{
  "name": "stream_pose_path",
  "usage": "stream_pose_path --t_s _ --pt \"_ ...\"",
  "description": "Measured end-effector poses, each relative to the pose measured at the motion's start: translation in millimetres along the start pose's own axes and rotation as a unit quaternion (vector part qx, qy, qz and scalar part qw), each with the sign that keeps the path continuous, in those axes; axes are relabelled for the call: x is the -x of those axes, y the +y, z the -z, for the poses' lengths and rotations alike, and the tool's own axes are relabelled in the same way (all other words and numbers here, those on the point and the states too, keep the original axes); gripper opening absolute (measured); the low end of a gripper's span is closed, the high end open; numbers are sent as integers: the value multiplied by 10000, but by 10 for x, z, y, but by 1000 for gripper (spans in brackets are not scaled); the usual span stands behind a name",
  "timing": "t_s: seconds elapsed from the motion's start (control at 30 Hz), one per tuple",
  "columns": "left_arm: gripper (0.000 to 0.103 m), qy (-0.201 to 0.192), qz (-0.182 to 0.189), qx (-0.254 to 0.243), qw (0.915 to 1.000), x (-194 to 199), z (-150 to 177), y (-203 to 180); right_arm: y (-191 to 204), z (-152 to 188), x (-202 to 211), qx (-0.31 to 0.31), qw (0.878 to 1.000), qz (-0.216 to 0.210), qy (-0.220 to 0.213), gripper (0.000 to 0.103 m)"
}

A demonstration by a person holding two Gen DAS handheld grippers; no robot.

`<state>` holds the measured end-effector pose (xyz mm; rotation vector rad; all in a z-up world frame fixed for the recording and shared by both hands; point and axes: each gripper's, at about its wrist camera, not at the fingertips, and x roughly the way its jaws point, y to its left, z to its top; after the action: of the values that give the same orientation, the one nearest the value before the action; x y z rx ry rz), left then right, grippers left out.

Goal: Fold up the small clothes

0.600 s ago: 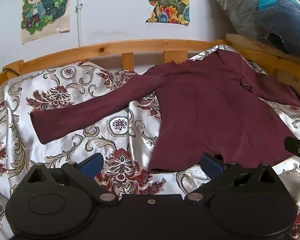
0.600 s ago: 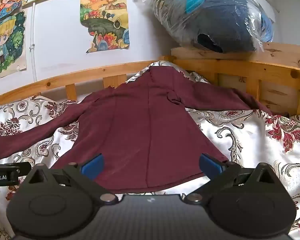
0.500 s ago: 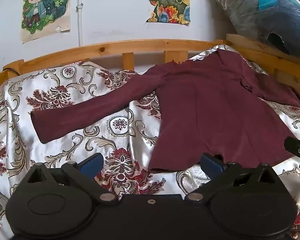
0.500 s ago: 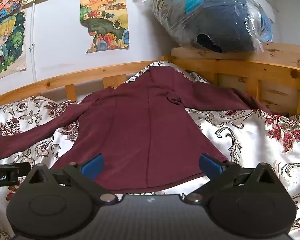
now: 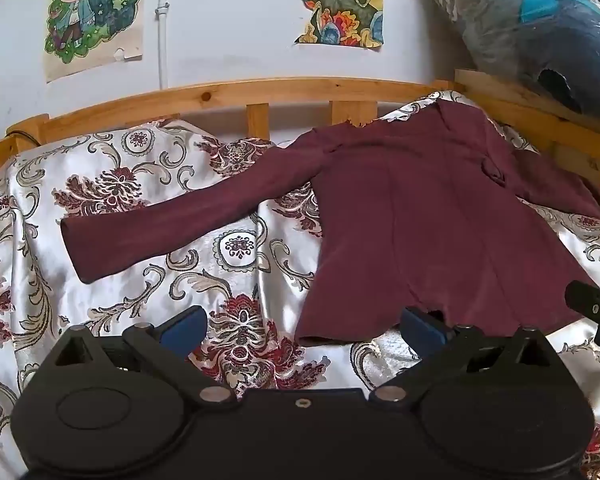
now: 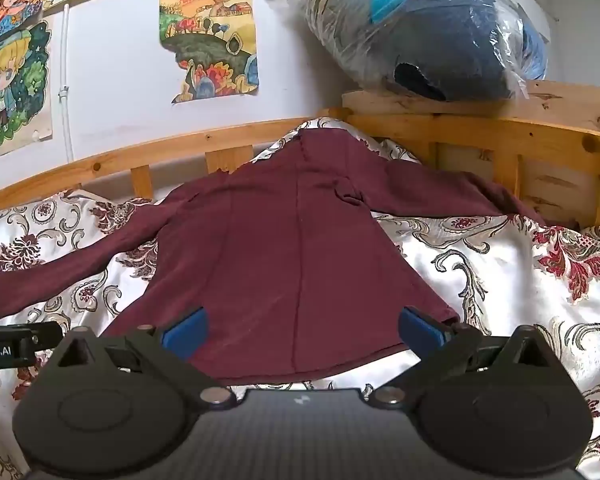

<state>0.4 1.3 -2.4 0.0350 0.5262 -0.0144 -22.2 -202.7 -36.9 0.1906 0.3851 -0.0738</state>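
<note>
Two grippers waited with fingers wide and holding nothing. The dark red top (image 6: 300, 248) lay flat on the bed (image 6: 500, 280), its hem just ahead of the right gripper (image 6: 300, 330) and its corner between the left gripper (image 5: 302, 326) fingers. The shiny sheet could get pinched too and spoil the fold.

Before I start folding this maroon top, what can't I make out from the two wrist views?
- Maroon top, near hem: in the right wrist view the right tool, open, covers part of it.
- Right sleeve cuff: runs out of sight at the wooden bed rail.
- Left tool, open: its body hides the floral bedspread directly below.
- Plastic-wrapped bundle: contents unclear through the wrap.
</note>
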Motion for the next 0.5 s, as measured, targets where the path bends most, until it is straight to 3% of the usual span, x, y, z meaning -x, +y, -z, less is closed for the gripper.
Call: stream_pose_path --t_s 0.5 --pt "102 34 -14 56 10000 7 -14 1 49 19 -23 -10 10000 26 39 103"
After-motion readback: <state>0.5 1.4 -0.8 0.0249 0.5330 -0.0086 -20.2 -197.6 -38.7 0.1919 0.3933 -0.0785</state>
